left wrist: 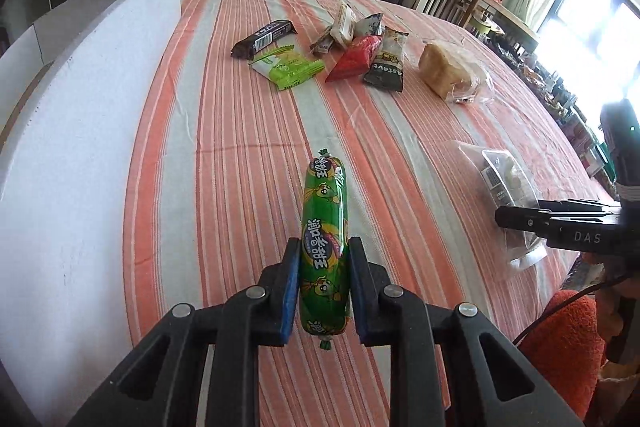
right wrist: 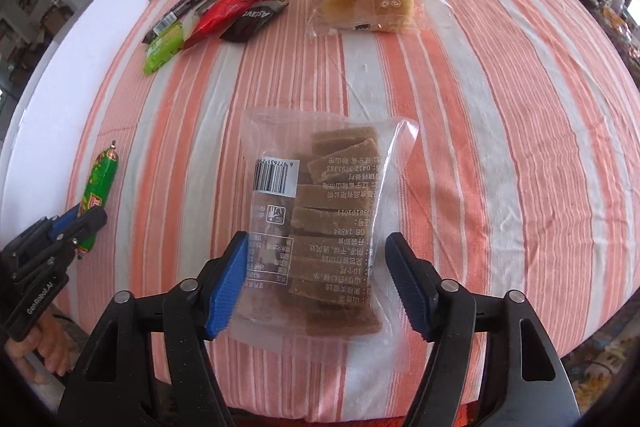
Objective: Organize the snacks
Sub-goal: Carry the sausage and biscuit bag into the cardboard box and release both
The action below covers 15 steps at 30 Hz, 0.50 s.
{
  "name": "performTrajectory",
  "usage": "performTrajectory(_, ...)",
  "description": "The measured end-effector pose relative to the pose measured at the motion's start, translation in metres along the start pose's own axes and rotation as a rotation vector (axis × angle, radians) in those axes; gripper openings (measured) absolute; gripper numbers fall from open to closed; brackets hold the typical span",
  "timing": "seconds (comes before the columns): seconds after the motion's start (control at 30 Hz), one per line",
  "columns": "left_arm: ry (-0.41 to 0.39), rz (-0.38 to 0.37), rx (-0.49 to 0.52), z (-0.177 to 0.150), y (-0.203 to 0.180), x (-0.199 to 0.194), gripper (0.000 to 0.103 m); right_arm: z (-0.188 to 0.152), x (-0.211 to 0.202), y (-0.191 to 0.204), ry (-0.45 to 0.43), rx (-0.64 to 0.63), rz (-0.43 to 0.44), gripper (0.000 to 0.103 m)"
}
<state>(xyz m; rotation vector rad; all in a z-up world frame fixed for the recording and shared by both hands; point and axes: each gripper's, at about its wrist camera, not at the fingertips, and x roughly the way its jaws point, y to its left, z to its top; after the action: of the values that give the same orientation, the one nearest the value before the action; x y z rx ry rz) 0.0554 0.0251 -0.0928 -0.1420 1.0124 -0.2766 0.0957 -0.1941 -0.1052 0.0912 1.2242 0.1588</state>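
A green sausage stick [left wrist: 324,203] is pinched near its lower end between the blue pads of my left gripper [left wrist: 325,247], which is shut on it just above the striped tablecloth [left wrist: 240,147]. The right wrist view shows that sausage [right wrist: 100,183] and left gripper [right wrist: 86,223] at the far left. A clear bag of brown slices [right wrist: 320,195] lies flat on the cloth. My right gripper [right wrist: 316,247] straddles its near half, both pads pressing the bag's sides. From the left wrist view the right gripper [left wrist: 504,217] sits over that bag [left wrist: 500,175].
Several snack packets lie in a pile [left wrist: 352,43] at the far side, with a bagged bread loaf [left wrist: 448,71] to their right. A white board [left wrist: 80,107] stands along the table's left edge. A person's hand [right wrist: 48,347] shows at the lower left.
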Motion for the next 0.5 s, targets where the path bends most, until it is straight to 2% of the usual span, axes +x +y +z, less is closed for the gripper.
performTrajectory(0.1,-0.026,-0.071,-0.031,0.002,-0.001,-0.025,0.022,-0.005,-0.012,-0.004,-0.014,0.041,0.019,0.048)
performTrajectory(0.17,-0.055,-0.113,-0.040,0.005,-0.002,-0.047,0.022,-0.006,-0.022,-0.003,-0.042,0.061,0.053,0.048)
performTrajectory(0.33,-0.153,-0.187,-0.076,0.018,0.009,-0.107,0.022,0.000,-0.052,0.010,-0.101,0.114,0.230,0.048)
performTrajectory(0.43,-0.236,-0.162,-0.112,0.026,0.035,-0.145,0.022,0.012,-0.071,0.038,-0.132,0.109,0.357,0.048)
performTrajectory(0.5,-0.283,-0.103,-0.145,0.030,0.060,-0.165,0.022,0.022,-0.086,0.067,-0.151,0.080,0.445,0.048)
